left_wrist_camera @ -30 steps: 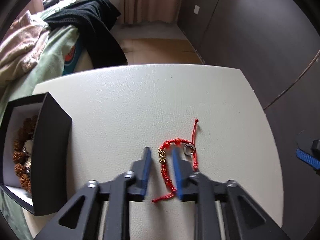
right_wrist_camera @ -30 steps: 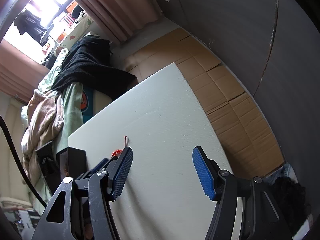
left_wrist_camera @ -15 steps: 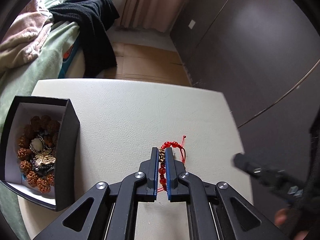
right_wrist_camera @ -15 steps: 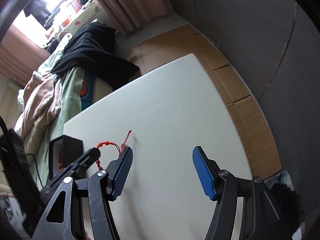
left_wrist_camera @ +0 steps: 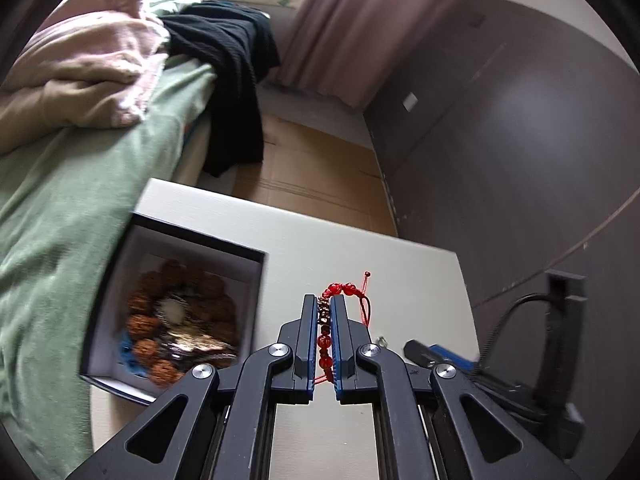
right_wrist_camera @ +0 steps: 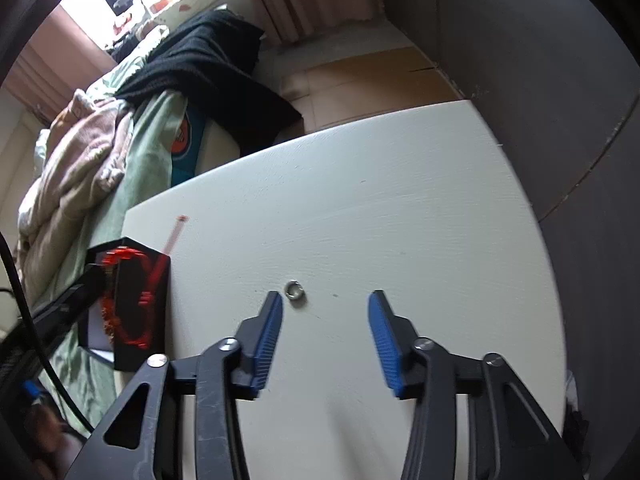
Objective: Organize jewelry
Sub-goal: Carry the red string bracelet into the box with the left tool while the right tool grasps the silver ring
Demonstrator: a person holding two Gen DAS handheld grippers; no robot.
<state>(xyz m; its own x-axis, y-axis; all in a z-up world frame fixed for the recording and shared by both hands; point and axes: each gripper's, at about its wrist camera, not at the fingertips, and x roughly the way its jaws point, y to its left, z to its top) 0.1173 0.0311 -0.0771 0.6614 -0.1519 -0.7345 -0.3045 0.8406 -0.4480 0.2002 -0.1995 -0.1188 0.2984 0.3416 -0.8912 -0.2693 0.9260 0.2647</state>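
Observation:
My left gripper is shut on a red beaded bracelet and holds it in the air above the white table, just right of the black jewelry box. The box holds brown beads and other pieces. In the right wrist view the bracelet hangs blurred in front of the box. A small silver ring lies on the table. My right gripper hovers over it, jaws closing with nothing between them; the ring lies just beyond the left fingertip.
A bed with a green blanket, pink bedding and a black garment runs along the table's left side. Cardboard covers the floor beyond the table. A dark wall stands to the right. The right gripper's body and cable show at the left view's right edge.
The left gripper shut on the bracelet, lifted it off the table and carried it toward the box. The ring stayed on the table. The right gripper moved over the ring and its jaws narrowed.

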